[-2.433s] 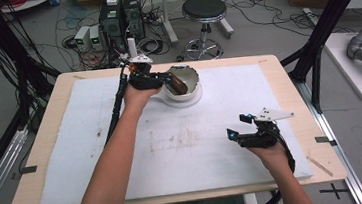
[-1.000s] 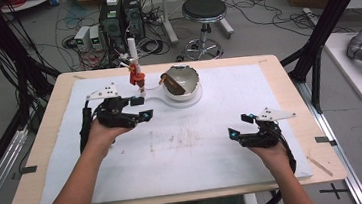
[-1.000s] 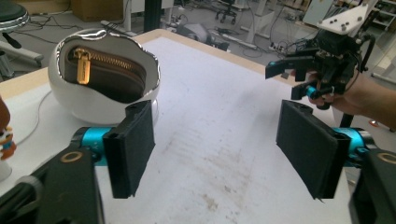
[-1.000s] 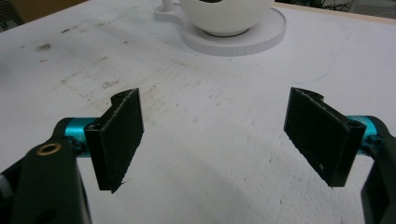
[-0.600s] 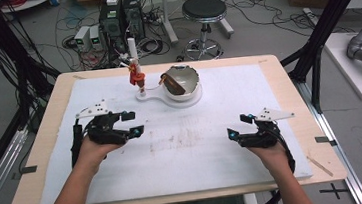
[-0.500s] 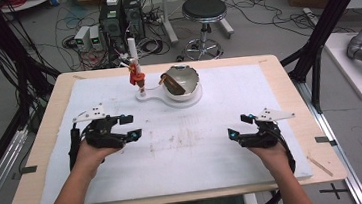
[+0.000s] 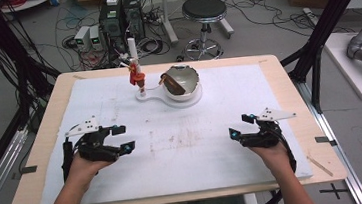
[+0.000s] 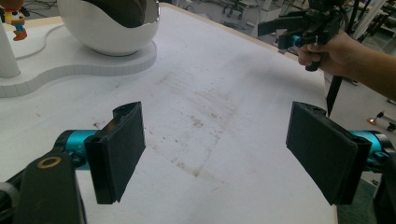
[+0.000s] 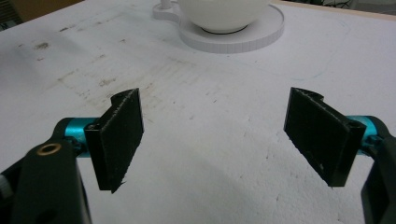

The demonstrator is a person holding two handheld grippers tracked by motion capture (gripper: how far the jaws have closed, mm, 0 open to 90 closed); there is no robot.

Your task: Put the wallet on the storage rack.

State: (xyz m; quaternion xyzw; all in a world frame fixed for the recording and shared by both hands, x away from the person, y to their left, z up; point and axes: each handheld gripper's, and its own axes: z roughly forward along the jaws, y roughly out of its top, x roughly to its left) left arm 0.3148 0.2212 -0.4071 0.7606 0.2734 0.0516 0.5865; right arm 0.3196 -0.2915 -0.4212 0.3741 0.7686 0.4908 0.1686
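The white-covered table (image 7: pixel 269 98) carried one bowl (image 7: pixel 181 82) on its stand at the far middle, beside one small figurine (image 7: pixel 136 77). Left gripper (image 7: pixel 122 140) and right gripper (image 7: pixel 239 126) rested low, well apart, each wide open and empty.

Left gripper (image 7: pixel 123 138) withdrawn from bowl (image 7: pixel 181 81) at far middle of table, now low at near-left over white mat (image 7: pixel 183 142), well apart from bowl. Left forearm pulled back toward table's near edge. Jaws now wide apart, empty. Red figure (image 7: pixel 137 78) beside bowl, earlier hidden by hand, now exposed.
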